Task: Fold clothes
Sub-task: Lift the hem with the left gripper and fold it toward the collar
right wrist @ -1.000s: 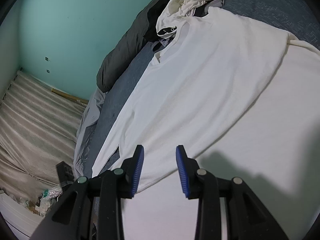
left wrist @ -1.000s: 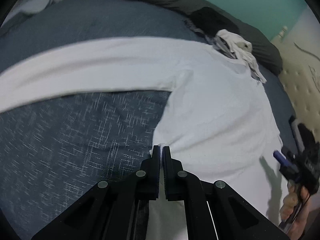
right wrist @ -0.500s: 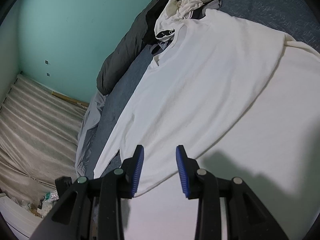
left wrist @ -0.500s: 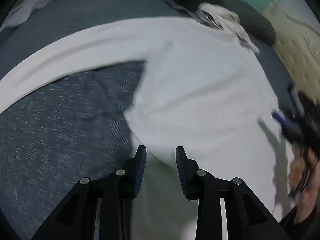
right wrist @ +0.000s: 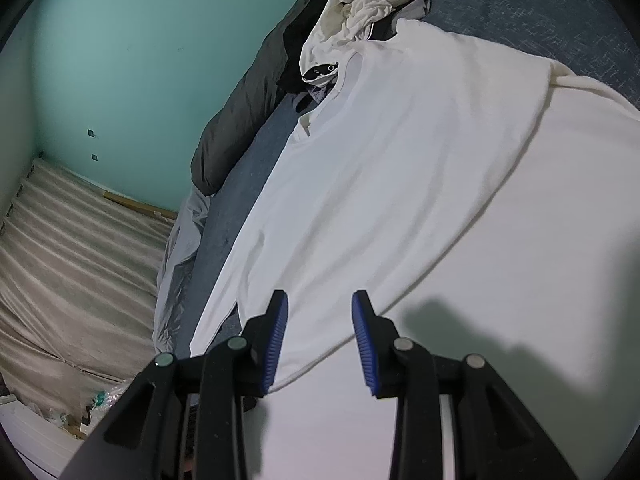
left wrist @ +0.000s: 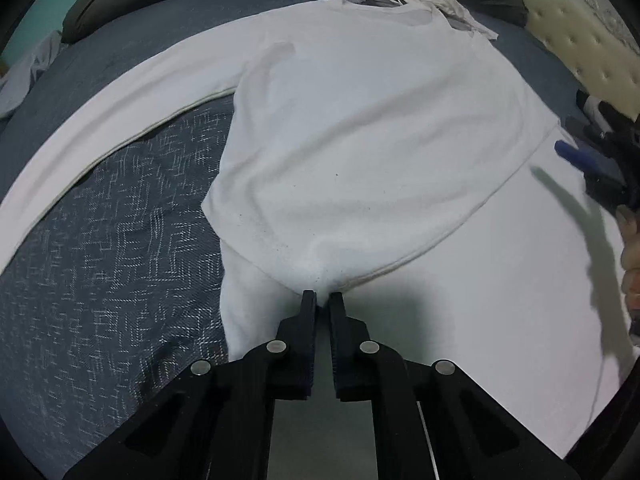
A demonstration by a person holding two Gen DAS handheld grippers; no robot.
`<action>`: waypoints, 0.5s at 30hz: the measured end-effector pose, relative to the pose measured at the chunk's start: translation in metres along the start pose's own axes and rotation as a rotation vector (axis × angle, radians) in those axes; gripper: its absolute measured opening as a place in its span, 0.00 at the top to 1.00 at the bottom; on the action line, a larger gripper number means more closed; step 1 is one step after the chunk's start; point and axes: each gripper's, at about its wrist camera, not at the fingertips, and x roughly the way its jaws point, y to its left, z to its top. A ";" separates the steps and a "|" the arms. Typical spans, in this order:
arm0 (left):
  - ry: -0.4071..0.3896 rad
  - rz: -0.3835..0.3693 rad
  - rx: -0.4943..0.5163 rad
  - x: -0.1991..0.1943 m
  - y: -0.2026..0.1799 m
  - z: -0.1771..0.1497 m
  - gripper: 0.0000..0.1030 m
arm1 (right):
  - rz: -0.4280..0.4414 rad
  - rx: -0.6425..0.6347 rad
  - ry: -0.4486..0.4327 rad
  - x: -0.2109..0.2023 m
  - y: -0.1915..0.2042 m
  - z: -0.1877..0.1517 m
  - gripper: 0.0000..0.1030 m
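My left gripper (left wrist: pixel 322 305) has just closed, pinching the white shirt (left wrist: pixel 372 128) hem at lower centre; right gripper (right wrist: pixel 319 334) hangs open; next I lift and fold

i count one white long-sleeved knit top (left wrist: pixel 372 120) spread flat on one dark blue patterned bedspread (left wrist: pixel 120 264). at the far end i see one crumpled heap of cream and grey clothes (right wrist: pixel 368 4); how many pieces are in it i cannot tell. one long dark grey bolster pillow (right wrist: pixel 248 96) runs along the teal wall. i count two black two-finger grippers, the left gripper (left wrist: pixel 322 300) and the right gripper (right wrist: pixel 320 312), and four fingers in all.
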 end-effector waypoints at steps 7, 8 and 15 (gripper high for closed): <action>-0.006 -0.051 -0.038 -0.010 0.006 -0.003 0.95 | -0.002 0.040 -0.017 -0.006 -0.011 0.006 0.68; -0.005 -0.060 -0.048 -0.011 0.007 -0.004 0.95 | -0.003 0.044 -0.021 -0.008 -0.012 0.007 0.68; -0.079 -0.086 -0.109 -0.033 0.012 -0.003 0.92 | -0.024 0.080 -0.068 -0.029 -0.027 0.018 0.67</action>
